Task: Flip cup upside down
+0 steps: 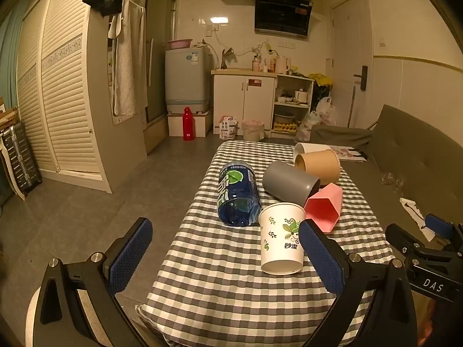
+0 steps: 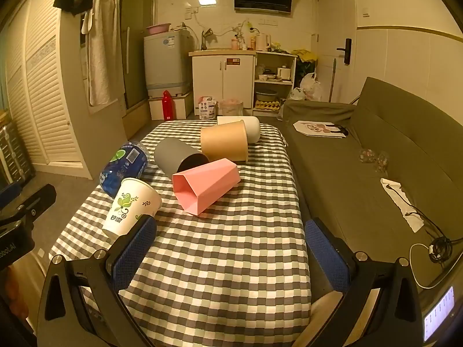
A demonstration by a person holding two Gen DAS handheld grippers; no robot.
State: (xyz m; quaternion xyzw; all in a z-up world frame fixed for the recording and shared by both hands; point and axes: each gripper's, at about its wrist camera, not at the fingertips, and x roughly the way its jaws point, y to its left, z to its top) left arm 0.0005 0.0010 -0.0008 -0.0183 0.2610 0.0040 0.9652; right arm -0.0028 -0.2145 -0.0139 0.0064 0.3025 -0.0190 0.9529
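We see the white paper cup (image 1: pixel 281 238) (green leaf print, dark characters) standing upright on the checked tablecloth (image 1: pixel 231 274), just beside the blue bottle (image 1: pixel 238 192). Our left gripper (image 1: pixel 228 257) and right gripper (image 2: pixel 231 253) both gape wide, holding nothing.

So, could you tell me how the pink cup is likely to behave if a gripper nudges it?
The pink cup lies on its side, but its flat facets suggest it would slide or rock rather than roll. It looks like stiff, light plastic. It seems to touch the grey cup, so that might shift too.
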